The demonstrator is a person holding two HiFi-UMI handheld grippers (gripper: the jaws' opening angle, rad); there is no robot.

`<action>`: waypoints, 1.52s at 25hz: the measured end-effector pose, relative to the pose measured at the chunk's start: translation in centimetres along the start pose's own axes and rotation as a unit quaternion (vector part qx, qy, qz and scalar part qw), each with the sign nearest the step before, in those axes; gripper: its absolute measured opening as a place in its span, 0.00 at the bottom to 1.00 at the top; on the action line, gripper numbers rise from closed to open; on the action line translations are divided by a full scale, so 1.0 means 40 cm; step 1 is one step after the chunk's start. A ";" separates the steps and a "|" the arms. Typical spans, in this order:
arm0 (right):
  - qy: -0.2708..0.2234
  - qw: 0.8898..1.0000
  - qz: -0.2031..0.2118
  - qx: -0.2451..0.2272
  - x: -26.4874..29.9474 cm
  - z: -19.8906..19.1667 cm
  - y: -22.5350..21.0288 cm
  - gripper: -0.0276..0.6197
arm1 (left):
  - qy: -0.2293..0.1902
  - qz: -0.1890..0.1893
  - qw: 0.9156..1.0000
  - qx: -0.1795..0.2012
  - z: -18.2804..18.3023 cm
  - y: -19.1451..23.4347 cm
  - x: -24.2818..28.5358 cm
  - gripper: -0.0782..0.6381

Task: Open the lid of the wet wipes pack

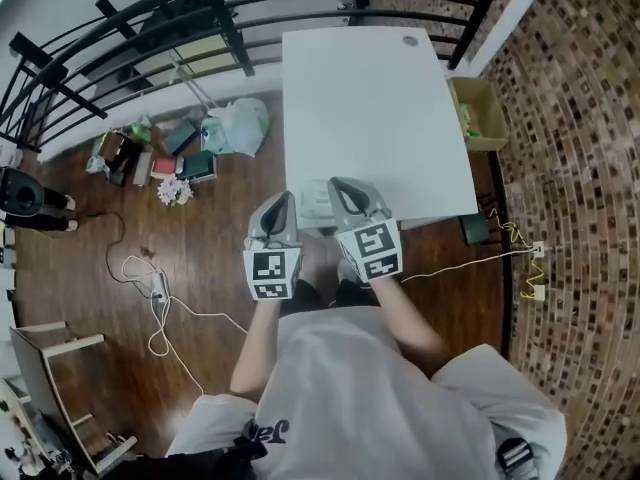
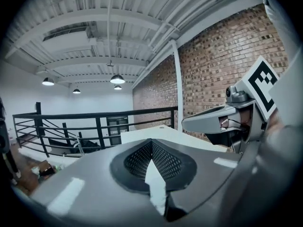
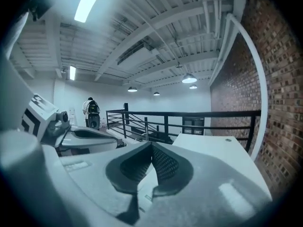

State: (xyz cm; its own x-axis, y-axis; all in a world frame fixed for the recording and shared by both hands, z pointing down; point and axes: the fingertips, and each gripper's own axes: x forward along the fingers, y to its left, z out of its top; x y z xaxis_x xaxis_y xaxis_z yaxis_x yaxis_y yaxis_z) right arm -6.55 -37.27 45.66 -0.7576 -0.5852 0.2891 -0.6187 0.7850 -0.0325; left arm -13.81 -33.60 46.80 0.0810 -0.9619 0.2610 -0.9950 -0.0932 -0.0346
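White bench (image 1: 380,108), wipes pack (image 1: 316,204) at its near edge; my left tool (image 1: 285,198) and right tool (image 1: 338,183) flank it, both closed, empty. Lid not yet opened, I judge.

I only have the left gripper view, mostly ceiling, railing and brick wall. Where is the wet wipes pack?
Observer: The head view shows the wet wipes pack lying at the near edge of the white table, between the left gripper and the right gripper.
Operator: Is the right gripper holding anything?
Observer: No. Its own view shows the jaws together with nothing between them.
Operator: Anything beside the table on the right?
Observer: Yes, a cardboard box stands on the floor against the table's right side.
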 end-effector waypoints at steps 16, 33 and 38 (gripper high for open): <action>0.110 0.974 -0.079 0.184 0.064 -0.289 -0.004 0.02 | 0.162 -0.136 0.977 -0.008 -0.335 0.034 0.152 0.13; 0.085 0.879 -0.081 0.461 0.088 -0.504 0.032 0.24 | 0.215 -0.220 0.951 0.012 -0.515 -0.076 0.215 0.13; 0.054 0.834 -0.105 0.539 0.106 -0.539 0.014 0.24 | 0.214 -0.221 0.951 0.021 -0.517 -0.077 0.215 0.13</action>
State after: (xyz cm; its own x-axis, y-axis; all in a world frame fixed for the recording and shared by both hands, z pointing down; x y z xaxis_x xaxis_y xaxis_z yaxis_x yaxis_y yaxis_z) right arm -5.63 -34.93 67.49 -0.6212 -0.6199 0.4793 -0.6077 -0.0051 -0.7942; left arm -11.24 -36.27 69.10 0.4519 -0.6344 0.6271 -0.8649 -0.4838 0.1337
